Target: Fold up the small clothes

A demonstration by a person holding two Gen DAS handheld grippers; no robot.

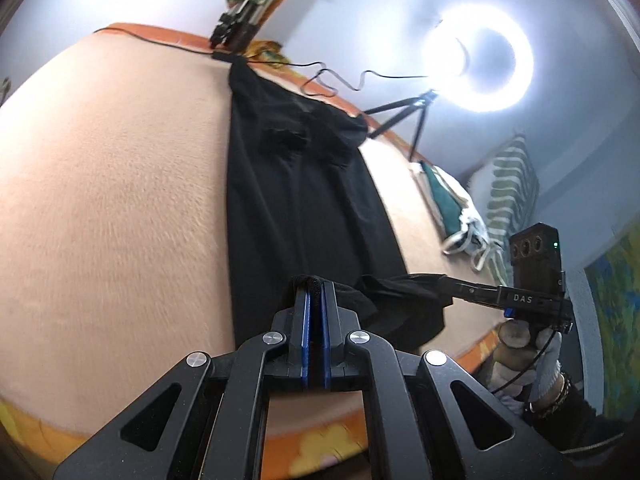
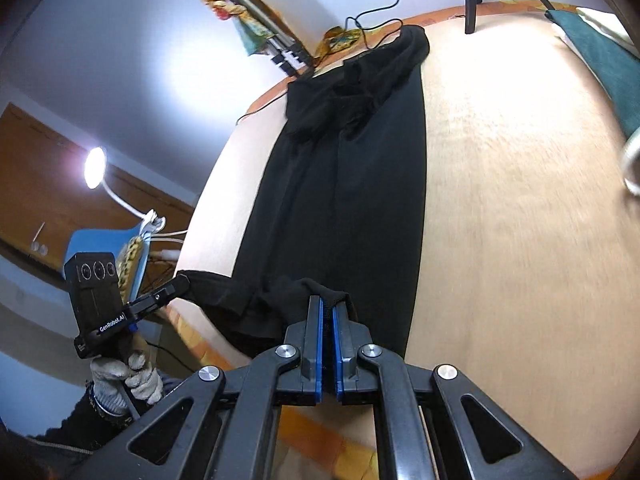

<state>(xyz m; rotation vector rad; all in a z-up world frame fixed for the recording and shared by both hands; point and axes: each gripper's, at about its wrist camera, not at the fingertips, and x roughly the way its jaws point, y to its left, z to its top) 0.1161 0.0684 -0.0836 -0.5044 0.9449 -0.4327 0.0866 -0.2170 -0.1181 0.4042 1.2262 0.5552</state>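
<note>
"DAS", "GenRobot.AI" on tongs [image 1: 520, 299] [image 2: 114, 324]

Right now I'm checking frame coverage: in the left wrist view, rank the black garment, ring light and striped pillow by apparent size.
1. black garment
2. ring light
3. striped pillow

Distances differ, so true sizes stay unsure.

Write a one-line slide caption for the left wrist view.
Left tool and right tool each pinch the near edge of a long black garment spread on a peach blanket.

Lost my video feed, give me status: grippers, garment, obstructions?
Left gripper and right gripper both shut on black garment's near hem. Garment stretched long across peach blanket. Cable at far edge, clear of garment.
</note>
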